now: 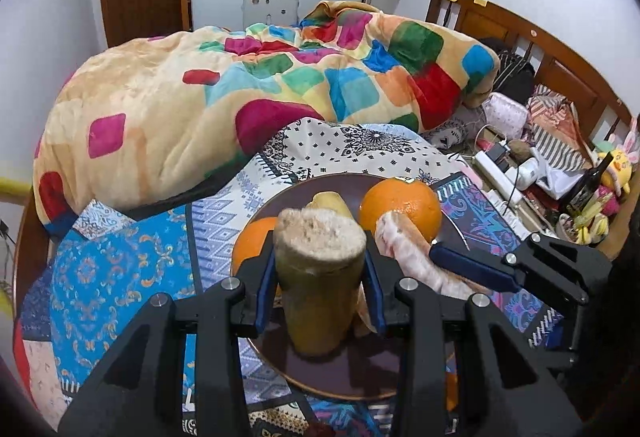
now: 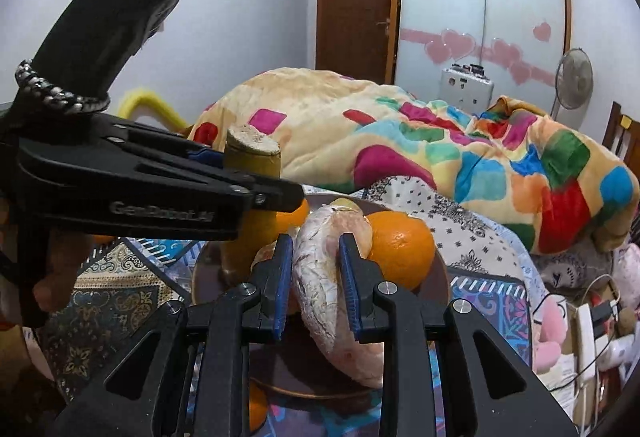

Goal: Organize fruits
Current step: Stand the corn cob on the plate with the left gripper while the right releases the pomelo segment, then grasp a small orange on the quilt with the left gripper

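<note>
A dark round plate (image 1: 352, 369) lies on the patterned bedspread. My left gripper (image 1: 320, 277) is shut on a yellow-green cut cylinder of fruit (image 1: 320, 269), held upright over the plate. My right gripper (image 2: 314, 277) is shut on a pale pink peeled pomelo wedge (image 2: 320, 277) over the plate (image 2: 442, 277); the wedge also shows in the left wrist view (image 1: 412, 253). Two oranges (image 1: 400, 209) (image 1: 250, 245) and a yellowish piece (image 1: 332, 203) rest on the plate. The cylinder (image 2: 252, 153) and left gripper (image 2: 280, 193) show at left in the right wrist view.
A bunched multicoloured blanket (image 1: 240, 93) lies behind the plate. Clutter, a power strip (image 1: 500, 173) and a dark bottle (image 1: 588, 185) sit at the right by the wooden headboard (image 1: 560, 53). Another orange (image 2: 256, 405) lies below the plate's near edge.
</note>
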{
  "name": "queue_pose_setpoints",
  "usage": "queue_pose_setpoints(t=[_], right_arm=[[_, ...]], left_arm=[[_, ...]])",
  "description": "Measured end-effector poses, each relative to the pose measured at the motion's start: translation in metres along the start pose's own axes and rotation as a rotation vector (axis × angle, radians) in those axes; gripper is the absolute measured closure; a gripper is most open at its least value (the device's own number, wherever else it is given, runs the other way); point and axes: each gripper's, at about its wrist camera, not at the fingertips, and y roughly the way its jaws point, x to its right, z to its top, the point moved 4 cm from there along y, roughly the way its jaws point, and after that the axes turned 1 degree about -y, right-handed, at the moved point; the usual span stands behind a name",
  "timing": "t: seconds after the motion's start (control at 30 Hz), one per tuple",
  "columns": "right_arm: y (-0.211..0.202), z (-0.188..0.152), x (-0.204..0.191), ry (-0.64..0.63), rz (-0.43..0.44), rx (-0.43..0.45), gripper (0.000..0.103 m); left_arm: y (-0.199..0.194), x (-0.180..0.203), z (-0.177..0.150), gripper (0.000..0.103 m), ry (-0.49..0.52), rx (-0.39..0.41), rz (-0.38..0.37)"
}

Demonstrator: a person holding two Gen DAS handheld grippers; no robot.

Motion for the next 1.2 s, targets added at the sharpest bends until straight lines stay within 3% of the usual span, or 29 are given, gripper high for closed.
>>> queue_pose_setpoints(t=[0.1,0.17,0.3,0.4,0.43,0.47,0.53,0.8,0.97,1.2], right_arm=[[-0.002,-0.002,0.002,0.011,0.012,0.001,0.078],[0.0,-0.003,0.004,0.021,0.018,-0.002,0.076],[0.0,-0.002,0.005,0.033,0.029,-0.014,0.075],[-0.001,-0.003,0.006,0.052,0.037,-0.033,0.065],[-0.002,-0.004,0.006,0.057,0.04,-0.036,0.059],[-0.005,-0.005,0.005,0.059,0.037,-0.035,0.058],[-0.01,-0.005,0.003,0.048,0.013,-0.024,0.058],[-0.048,-0.007,-0.006,0.063,-0.016,0.006,0.058],[-0.06,-0.016,-0.013,0.069,-0.031,-0.005,0.056],[-0.06,-0.033,-0.018,0.085,-0.034,-0.041,0.056]], left_arm=[[-0.002,0.0,-0.001,0.063,-0.004,0.003,-0.011],[-0.006,-0.003,-0.003,0.056,-0.025,0.003,-0.032],[-0.018,-0.006,-0.005,0.05,-0.034,0.031,-0.015],[-0.031,-0.006,-0.007,0.047,-0.025,0.057,0.004],[-0.036,-0.006,-0.009,0.043,-0.028,0.066,-0.001],[-0.043,-0.007,-0.012,0.035,-0.036,0.079,-0.007],[-0.054,-0.01,-0.017,0.029,-0.063,0.103,-0.006],[-0.088,-0.015,-0.047,0.027,-0.068,0.121,0.046],[-0.11,-0.028,-0.074,0.015,-0.077,0.139,0.103],[-0.118,-0.062,-0.122,0.013,-0.09,0.069,0.171]])
